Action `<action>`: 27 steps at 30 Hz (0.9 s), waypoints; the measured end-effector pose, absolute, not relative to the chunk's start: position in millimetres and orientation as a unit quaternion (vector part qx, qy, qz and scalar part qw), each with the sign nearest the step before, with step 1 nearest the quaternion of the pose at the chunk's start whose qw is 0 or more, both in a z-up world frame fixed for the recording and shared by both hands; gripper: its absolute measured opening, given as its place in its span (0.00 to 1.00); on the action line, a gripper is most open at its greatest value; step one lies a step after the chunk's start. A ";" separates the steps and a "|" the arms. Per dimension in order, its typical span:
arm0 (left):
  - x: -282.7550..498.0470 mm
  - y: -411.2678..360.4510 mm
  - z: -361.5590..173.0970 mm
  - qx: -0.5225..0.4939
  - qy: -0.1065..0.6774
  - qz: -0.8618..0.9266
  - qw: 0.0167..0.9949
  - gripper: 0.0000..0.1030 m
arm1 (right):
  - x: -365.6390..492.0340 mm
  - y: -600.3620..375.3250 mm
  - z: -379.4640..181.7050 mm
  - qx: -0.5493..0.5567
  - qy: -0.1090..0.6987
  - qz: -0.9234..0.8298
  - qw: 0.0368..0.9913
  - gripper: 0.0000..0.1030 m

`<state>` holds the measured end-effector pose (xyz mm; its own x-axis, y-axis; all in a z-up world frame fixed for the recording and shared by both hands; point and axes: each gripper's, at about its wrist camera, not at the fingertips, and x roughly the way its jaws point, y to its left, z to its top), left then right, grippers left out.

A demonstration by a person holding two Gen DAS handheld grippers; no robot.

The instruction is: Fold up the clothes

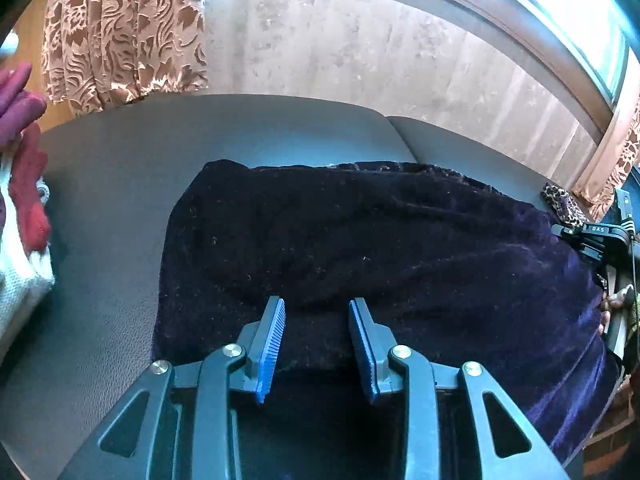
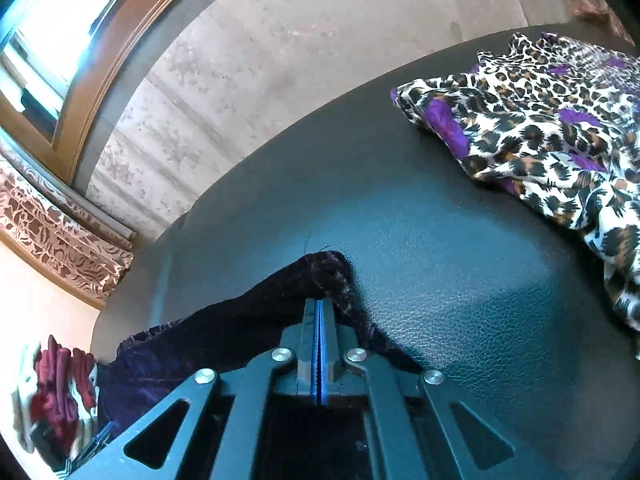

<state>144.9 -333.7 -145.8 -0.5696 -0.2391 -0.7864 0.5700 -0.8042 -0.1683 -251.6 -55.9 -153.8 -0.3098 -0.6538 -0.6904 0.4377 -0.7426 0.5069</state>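
Dark purple velvet garment (image 1: 380,248), near black in shade, lint-flecked, laid flat across the centre of the left wrist view on a grey leather-textured worktop (image 1: 104,208); lighter violet sheen along its right edge. One corner (image 2: 328,276) raised at lower centre of the right wrist view.

Left tongs (image 1: 316,308): released, blue ribbed pads apart, poised over the near edge of the garment, nothing between them.
Right tongs (image 2: 319,308): clenched on the garment corner, pads pressed together.

Leopard-print cloth with purple patches (image 2: 552,128): crumpled, upper right of the right wrist view, well apart from the velvet.
Red and white clothes (image 1: 28,208): heaped at the left edge of the left wrist view.
Patterned brown lace curtain (image 1: 124,28): upper left.
Window frame (image 1: 560,40): upper right.
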 end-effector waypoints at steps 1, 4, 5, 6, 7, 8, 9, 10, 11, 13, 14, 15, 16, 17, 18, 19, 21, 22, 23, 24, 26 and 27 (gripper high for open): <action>143.4 -334.3 -144.3 0.404 0.208 -0.859 0.236 0.34 | -248.6 -59.2 -152.9 0.477 -0.105 -0.803 0.341 0.00; 136.5 -333.7 -129.0 0.402 0.202 -0.862 0.233 0.31 | -238.4 -73.1 -135.0 0.466 -0.046 -0.811 0.351 0.18; 134.9 -330.4 -122.3 0.390 0.189 -0.872 0.228 0.32 | -230.4 -77.2 -126.1 0.455 -0.022 -0.815 0.357 0.36; 133.3 -327.1 -115.8 0.378 0.175 -0.881 0.223 0.34 | -218.8 -79.7 -116.0 0.438 -0.002 -0.819 0.369 0.57; 132.3 -325.0 -117.6 0.379 0.172 -0.882 0.222 0.34 | -205.9 -81.5 -105.6 0.418 0.017 -0.823 0.384 0.62; 131.5 -323.0 -120.5 0.382 0.171 -0.881 0.222 0.34 | -190.2 -82.6 -95.9 0.399 0.039 -0.824 0.401 0.64; 130.7 -321.1 -123.4 0.385 0.170 -0.880 0.221 0.34 | -173.2 -82.9 -87.8 0.384 0.061 -0.821 0.418 0.65; 129.8 -319.2 -126.4 0.387 0.169 -0.879 0.221 0.34 | -158.3 -82.0 -82.3 0.373 0.083 -0.816 0.433 0.65; 129.0 -317.2 -129.3 0.390 0.168 -0.878 0.220 0.34 | -143.9 -80.5 -80.5 0.364 0.109 -0.812 0.442 0.69; 127.3 -313.4 -135.1 0.395 0.166 -0.876 0.219 0.35 | -120.2 -73.3 -86.3 0.362 0.160 -0.804 0.444 0.75; 126.5 -311.4 -138.0 0.398 0.165 -0.876 0.219 0.35 | -111.0 -64.4 -96.1 0.373 0.178 -0.797 0.440 0.76; 125.7 -309.5 -141.0 0.401 0.164 -0.875 0.218 0.35 | -102.5 -53.9 -107.9 0.388 0.193 -0.790 0.434 0.78; 133.6 -306.2 -142.8 0.395 0.171 -0.876 0.217 0.36 | -94.0 -43.4 -119.7 0.402 0.207 -0.783 0.428 0.79; 142.7 -302.7 -144.6 0.389 0.178 -0.878 0.215 0.35 | -87.3 -27.8 -125.4 0.400 0.192 -0.784 0.433 0.80; 154.4 -299.9 -145.5 0.381 0.202 -0.878 0.207 0.35 | -81.0 -10.6 -129.0 0.393 0.166 -0.789 0.442 0.81; 164.6 -295.1 -146.4 0.374 0.212 -0.880 0.202 0.35 | -72.8 -0.4 -131.1 0.387 0.160 -0.791 0.446 0.81; 180.5 -282.4 -147.7 0.364 0.207 -0.886 0.199 0.36 | -55.0 15.4 -134.1 0.377 0.161 -0.793 0.450 0.82; 186.0 -274.7 -148.2 0.361 0.191 -0.890 0.203 0.36 | -48.2 22.4 -134.6 0.373 0.159 -0.796 0.450 0.82; 189.8 -270.6 -146.7 0.363 0.184 -0.891 0.204 0.36 | -42.2 29.0 -134.8 0.369 0.156 -0.799 0.449 0.83; 193.2 -267.0 -145.0 0.365 0.179 -0.890 0.205 0.36 | -38.1 31.3 -134.0 0.369 0.162 -0.798 0.448 0.84; 205.7 -274.1 -136.2 0.364 0.206 -0.887 0.196 0.37 | -33.6 30.8 -129.7 0.376 0.177 -0.792 0.447 0.89; 212.1 -278.0 -131.6 0.363 0.221 -0.885 0.190 0.40 | -33.2 28.7 -125.7 0.384 0.183 -0.787 0.448 0.94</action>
